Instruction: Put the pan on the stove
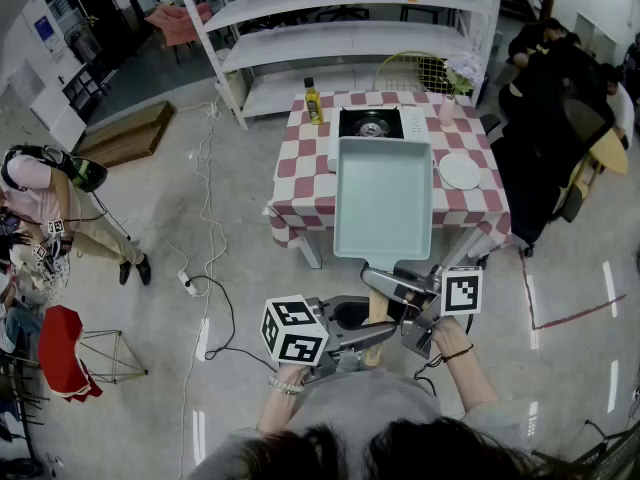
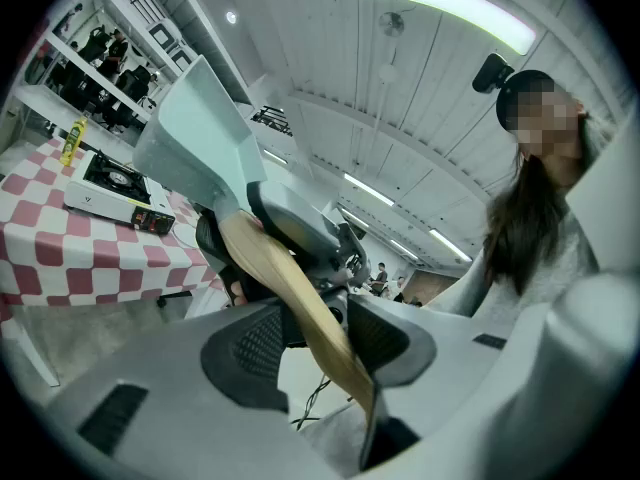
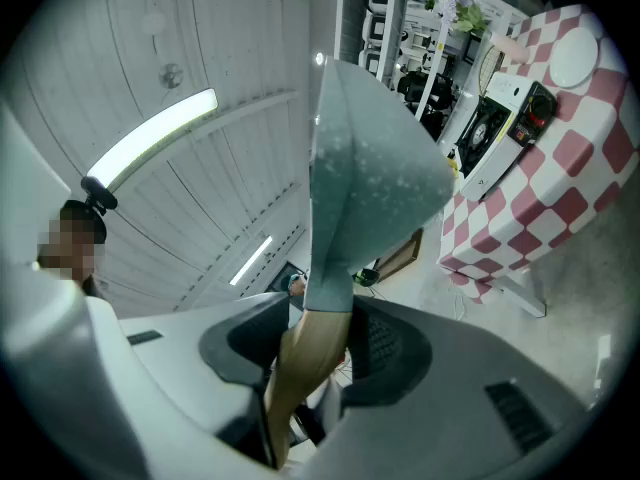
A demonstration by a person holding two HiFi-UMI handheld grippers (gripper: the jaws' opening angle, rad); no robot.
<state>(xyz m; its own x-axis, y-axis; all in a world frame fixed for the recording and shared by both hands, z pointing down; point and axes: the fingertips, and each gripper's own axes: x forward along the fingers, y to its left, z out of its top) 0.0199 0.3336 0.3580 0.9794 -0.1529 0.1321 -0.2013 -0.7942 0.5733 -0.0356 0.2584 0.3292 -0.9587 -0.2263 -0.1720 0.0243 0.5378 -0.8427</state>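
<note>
A pale green square pan (image 1: pixel 383 203) with a wooden handle (image 1: pixel 376 315) hangs in the air in front of the checkered table (image 1: pixel 298 168). Its far edge overlaps the portable gas stove (image 1: pixel 370 124) that stands on the table. My left gripper (image 1: pixel 378 334) comes in from the left and is shut on the handle's near end. My right gripper (image 1: pixel 388 288) is shut on the handle closer to the pan. In the left gripper view the handle (image 2: pixel 300 288) crosses between the jaws (image 2: pixel 320 333). The right gripper view shows the handle (image 3: pixel 310 353) clamped in the right gripper (image 3: pixel 320 343) below the pan (image 3: pixel 360 168).
On the table stand an oil bottle (image 1: pixel 313 101) at the back left and a white plate (image 1: pixel 460 171) at the right. White shelves (image 1: pixel 340 38) rise behind it. A chair with dark clothes (image 1: pixel 545 138) is at the right. Cables (image 1: pixel 205 268) lie on the floor, and a person (image 1: pixel 40 208) is at the left.
</note>
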